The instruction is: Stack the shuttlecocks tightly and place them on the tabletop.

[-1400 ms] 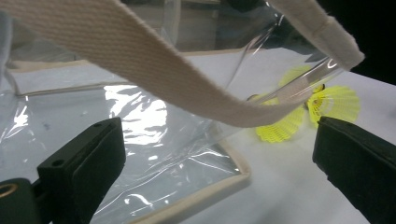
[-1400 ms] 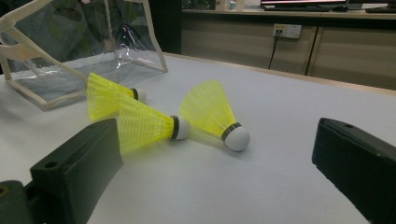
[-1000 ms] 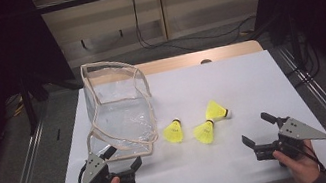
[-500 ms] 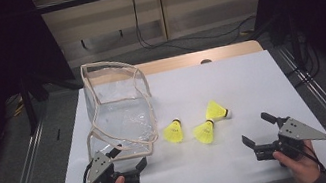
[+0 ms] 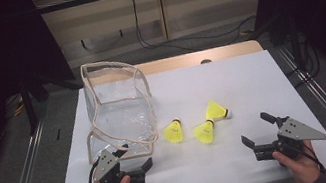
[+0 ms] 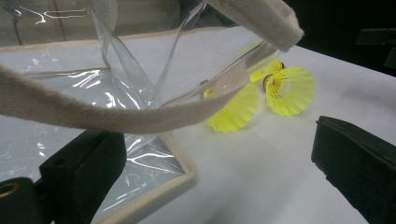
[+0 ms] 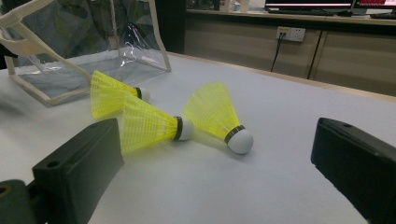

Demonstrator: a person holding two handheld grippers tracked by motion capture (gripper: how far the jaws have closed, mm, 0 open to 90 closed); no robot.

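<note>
Shuttlecocks, three of them in bright yellow plastic mesh with white cork heads, are lying on their sides in a loose cluster at the centre of the high view, just right of the bag. The right gripper (image 5: 255, 132), held in the person's hand at the lower right of that frame, is sitting on the white table (image 5: 249, 76) with its jaws spread wide and nothing between them; in its own view it is looking straight at the nearest shuttlecock (image 7: 154, 125), with a second (image 7: 219, 116) just beside it and a third (image 7: 114, 93) behind. The left gripper (image 5: 135, 160), at the lower left, is likewise gaping and empty, one jaw right by the cloth-edged corner of the clear soft plastic bag (image 5: 117, 104), whose beige strap (image 6: 116, 112) is drooping across its view. These shuttlecocks are looking feather-light, springy in the skirt and likely to roll or skid; I'd judge a gentle pinch at the firm head or just behind it safest. The bag is looking floppy, so its stitched rim is probably the best hold.
</note>
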